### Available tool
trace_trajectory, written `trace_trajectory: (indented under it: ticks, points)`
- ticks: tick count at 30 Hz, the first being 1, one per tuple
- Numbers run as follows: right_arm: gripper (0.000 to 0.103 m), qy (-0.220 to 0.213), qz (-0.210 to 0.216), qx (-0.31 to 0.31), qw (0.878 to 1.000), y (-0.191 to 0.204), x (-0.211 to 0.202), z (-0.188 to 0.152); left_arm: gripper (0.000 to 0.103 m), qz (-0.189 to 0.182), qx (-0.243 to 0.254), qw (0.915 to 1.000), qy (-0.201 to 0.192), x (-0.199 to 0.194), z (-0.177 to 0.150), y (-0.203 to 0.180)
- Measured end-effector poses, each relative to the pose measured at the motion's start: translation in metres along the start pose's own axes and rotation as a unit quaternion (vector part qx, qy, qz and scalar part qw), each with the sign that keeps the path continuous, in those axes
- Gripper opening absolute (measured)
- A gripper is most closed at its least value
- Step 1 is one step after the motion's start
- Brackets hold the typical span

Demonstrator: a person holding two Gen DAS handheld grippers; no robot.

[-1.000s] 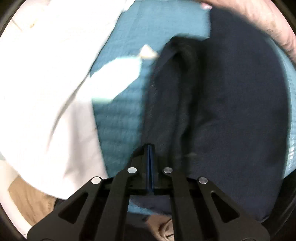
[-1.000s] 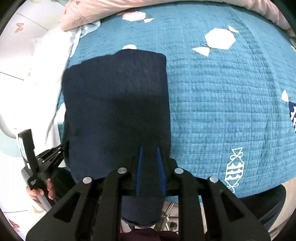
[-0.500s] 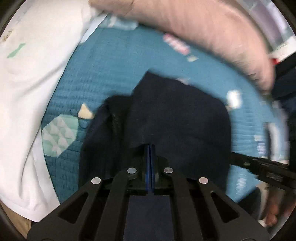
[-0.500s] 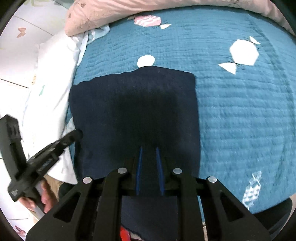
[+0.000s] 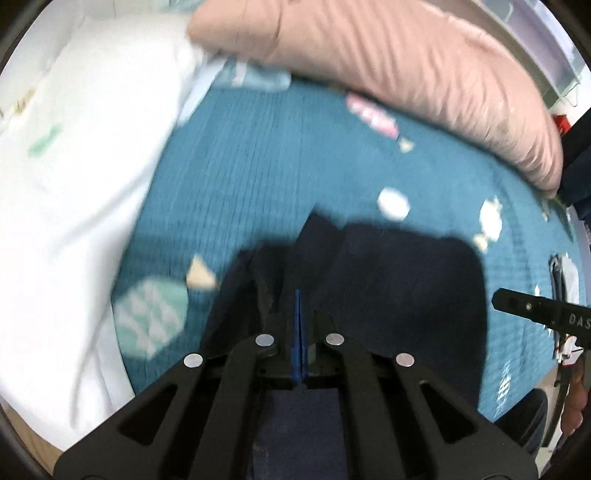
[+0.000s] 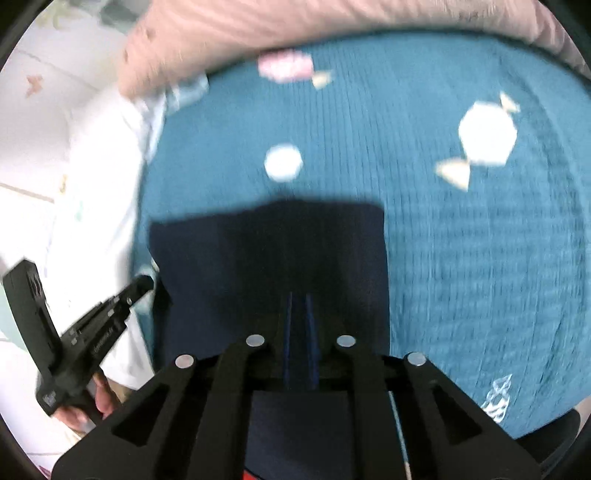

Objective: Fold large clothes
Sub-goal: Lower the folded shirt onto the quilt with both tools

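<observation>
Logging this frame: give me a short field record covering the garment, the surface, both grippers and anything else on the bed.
garment: dark navy garment, spread on the bed, near edge lifted toward both cameras
surface: teal quilted bedspread with candy-shaped prints
left gripper: shut on a bunched fold of the navy garment
right gripper: jaws nearly closed on the garment's edge, having just been closing
background: pink pillow at the far side, white bedding to the left
image quality: motion blur in both views

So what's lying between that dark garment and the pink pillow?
Only bare teal quilt with candy prints separates the dark garment from the pink pillow, clearest in the right wrist view.
</observation>
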State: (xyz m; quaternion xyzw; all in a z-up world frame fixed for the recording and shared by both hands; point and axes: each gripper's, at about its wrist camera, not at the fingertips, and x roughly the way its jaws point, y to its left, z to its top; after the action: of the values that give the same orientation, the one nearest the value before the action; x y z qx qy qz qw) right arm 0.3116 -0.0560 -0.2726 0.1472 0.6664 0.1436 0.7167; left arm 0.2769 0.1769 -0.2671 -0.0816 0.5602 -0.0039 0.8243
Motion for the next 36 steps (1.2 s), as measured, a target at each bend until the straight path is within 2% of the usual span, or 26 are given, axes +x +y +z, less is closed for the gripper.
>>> trace_trajectory:
  ticks: [2, 3, 4, 5, 6, 7, 10, 12, 14, 16, 17, 18, 20, 21, 22, 23, 24, 26, 27, 29, 32, 34, 35, 36]
  points:
    - [0.01, -0.001, 0.001, -0.002, 1.0, 0.004, 0.002, 0.015, 0.002, -0.019, -0.005, 0.9998, -0.003, 0.004, 0.013, -0.006]
    - [0.009, 0.003, -0.008, 0.0, 1.0, 0.004, 0.01, 0.022, 0.002, -0.009, -0.006, 0.9999, 0.004, 0.018, 0.022, -0.011]
    - [0.006, 0.018, -0.026, 0.003, 1.0, 0.002, 0.028, 0.028, 0.002, 0.008, -0.003, 0.9999, 0.015, 0.032, 0.022, -0.008]
    - [0.004, 0.028, -0.036, 0.005, 0.999, -0.001, 0.042, 0.029, 0.002, 0.059, -0.003, 0.9973, 0.043, 0.059, 0.024, -0.005]
    - [0.003, 0.033, -0.044, 0.007, 0.998, -0.006, 0.058, 0.03, 0.002, 0.095, -0.008, 0.9928, 0.073, 0.08, 0.019, 0.004]
    - [0.003, 0.036, -0.042, 0.007, 0.998, -0.01, 0.065, 0.029, 0.002, 0.087, -0.009, 0.9931, 0.078, 0.095, 0.013, 0.01]
    - [0.004, 0.047, -0.029, 0.036, 0.998, -0.011, 0.05, 0.036, 0.002, 0.098, 0.022, 0.993, 0.062, 0.08, 0.018, -0.003]
    - [0.009, 0.028, -0.028, 0.013, 0.999, -0.003, 0.031, 0.038, 0.001, 0.096, 0.022, 0.9938, 0.053, 0.066, 0.023, -0.005]
    - [0.009, 0.012, -0.028, 0.003, 1.0, 0.003, 0.019, 0.042, 0.001, 0.088, 0.009, 0.9956, 0.031, 0.049, 0.03, -0.005]
    - [0.009, 0.013, 0.002, 0.01, 1.0, 0.004, 0.019, 0.046, 0.001, 0.07, -0.003, 0.9975, 0.005, 0.031, 0.039, -0.007]
    - [0.01, 0.011, 0.002, 0.008, 1.0, 0.007, 0.022, 0.048, 0.001, 0.045, -0.012, 0.9989, -0.01, 0.021, 0.045, -0.01]
    - [0.01, 0.011, -0.017, -0.003, 1.0, 0.008, 0.027, 0.047, 0.001, 0.019, -0.017, 0.9996, -0.011, 0.017, 0.051, -0.01]
    - [0.007, 0.033, -0.045, -0.015, 0.998, 0.007, 0.051, 0.047, 0.001, -0.033, -0.013, 0.9993, 0.01, 0.026, 0.056, -0.019]
    - [0.005, 0.043, -0.05, -0.012, 0.998, 0.005, 0.066, 0.047, 0.002, -0.028, -0.01, 0.9994, 0.021, 0.034, 0.055, -0.025]
    - [0.003, 0.047, -0.046, 0.001, 0.998, -0.002, 0.077, 0.047, 0.002, 0.009, -0.004, 0.999, 0.044, 0.061, 0.054, -0.027]
    - [0.003, 0.045, -0.034, 0.024, 0.998, -0.01, 0.082, 0.048, 0.002, 0.072, 0.003, 0.9941, 0.081, 0.095, 0.049, -0.026]
    - [0.002, 0.051, -0.014, 0.05, 0.997, -0.015, 0.077, 0.05, 0.001, 0.108, 0.011, 0.9893, 0.097, 0.115, 0.041, -0.023]
    - [0.002, 0.061, 0.001, 0.056, 0.997, -0.015, 0.067, 0.053, 0.002, 0.128, 0.045, 0.9873, 0.082, 0.12, 0.04, -0.031]
    - [0.003, 0.06, -0.004, 0.055, 0.997, -0.015, 0.061, 0.054, 0.002, 0.133, 0.046, 0.9865, 0.084, 0.117, 0.043, -0.033]
    - [0.009, 0.036, -0.012, 0.045, 0.998, -0.013, 0.041, 0.052, 0.002, 0.126, 0.03, 0.9878, 0.087, 0.106, 0.049, -0.031]
    - [0.009, 0.013, -0.033, 0.054, 0.998, -0.018, 0.023, 0.046, 0.001, 0.09, -0.006, 0.9939, 0.064, 0.08, 0.056, -0.022]
    - [0.009, 0.018, 0.003, 0.068, 0.997, -0.022, 0.024, 0.039, 0.001, 0.066, -0.017, 0.9967, 0.043, 0.061, 0.058, -0.023]
    - [0.008, 0.028, 0.012, 0.063, 0.998, -0.022, 0.029, 0.037, 0.001, 0.04, -0.023, 0.9984, 0.032, 0.048, 0.059, -0.027]
    - [0.003, 0.035, -0.007, 0.05, 0.998, -0.02, 0.035, 0.035, 0.001, 0.017, -0.028, 0.9991, 0.028, 0.041, 0.059, -0.03]
